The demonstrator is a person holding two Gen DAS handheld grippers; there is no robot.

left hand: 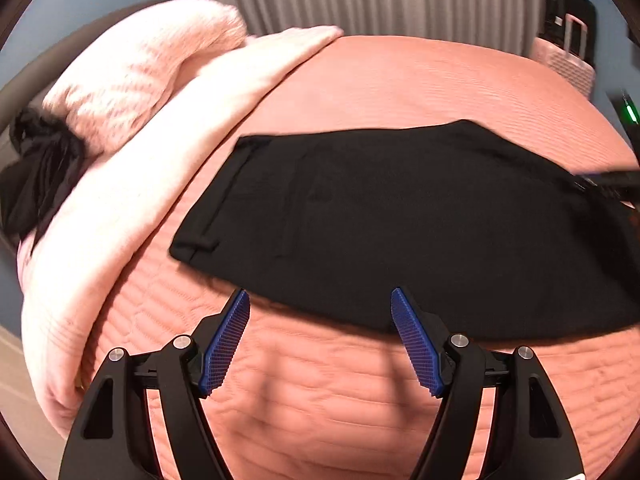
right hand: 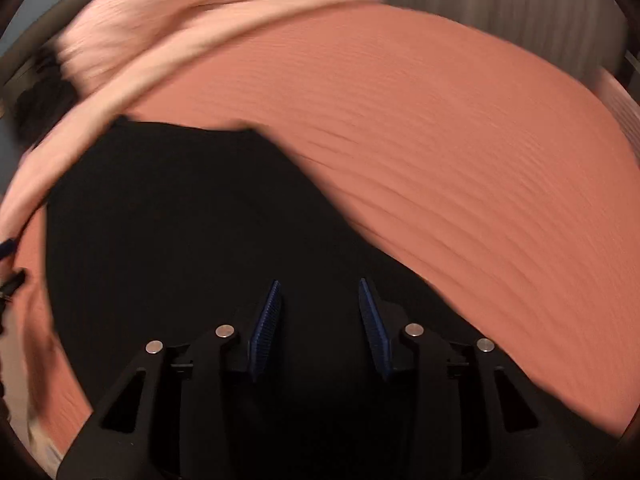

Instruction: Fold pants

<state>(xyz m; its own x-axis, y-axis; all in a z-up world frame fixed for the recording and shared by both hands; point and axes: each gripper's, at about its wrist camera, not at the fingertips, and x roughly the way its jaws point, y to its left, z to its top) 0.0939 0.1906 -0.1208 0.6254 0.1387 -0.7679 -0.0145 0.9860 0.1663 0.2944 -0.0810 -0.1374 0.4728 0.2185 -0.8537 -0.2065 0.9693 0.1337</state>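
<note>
Currently my left fingers (left hand: 320, 300) stand wide apart with nothing between them, hovering above the salmon bedspread (left hand: 320, 392). Black pants (left hand: 400, 220) lie flat on the bed just beyond the fingertips; their near edge runs right behind both blue pads, the right pad (left hand: 416, 344) overlapping that edge in view. Waistband end lies beyond and left of the fingers, near a folded pale pink blanket (left hand: 168, 152).

Right view is blurred. My right fingers (right hand: 319, 286) stand at a narrower gap, over the pants (right hand: 180, 220), dark cloth ahead and beneath. Whether the pads touch or pinch the cloth, I cannot tell.
</note>
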